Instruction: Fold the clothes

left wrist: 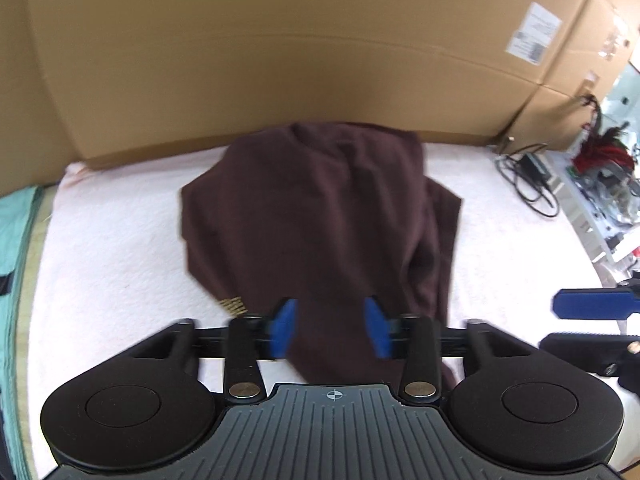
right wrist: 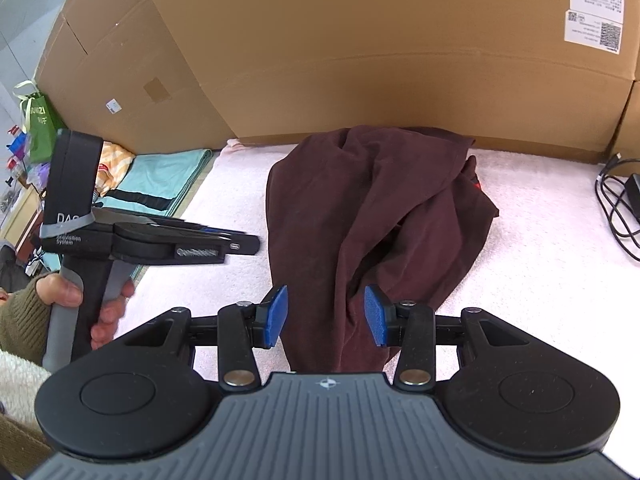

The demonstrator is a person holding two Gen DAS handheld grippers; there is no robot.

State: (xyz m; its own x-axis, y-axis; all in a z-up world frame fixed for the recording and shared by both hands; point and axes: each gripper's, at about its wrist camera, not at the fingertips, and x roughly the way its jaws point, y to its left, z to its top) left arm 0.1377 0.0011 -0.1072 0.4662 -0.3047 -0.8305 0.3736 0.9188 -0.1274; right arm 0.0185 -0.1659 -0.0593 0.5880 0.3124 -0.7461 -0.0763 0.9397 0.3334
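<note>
A dark maroon garment [left wrist: 320, 216] lies crumpled on a pale pink towel-like surface [left wrist: 112, 248], its far edge against a big cardboard box. My left gripper [left wrist: 331, 326] is open above the garment's near end, blue pads apart, cloth below the gap. In the right wrist view the same garment [right wrist: 380, 208] is bunched in folds, a narrow part running toward the camera. My right gripper [right wrist: 327, 316] is open, that narrow part lying in the gap between its pads. The left gripper's body [right wrist: 132, 236] shows at the left, held by a hand [right wrist: 108, 312].
Cardboard boxes [left wrist: 280, 60] wall the far side. Black cables and a power brick [right wrist: 624, 204] lie at the right. Folded teal cloth [right wrist: 168, 180] sits left of the pink surface. Shelves with clutter [left wrist: 600, 184] stand at the far right. The right gripper's blue finger [left wrist: 592, 304] shows at right.
</note>
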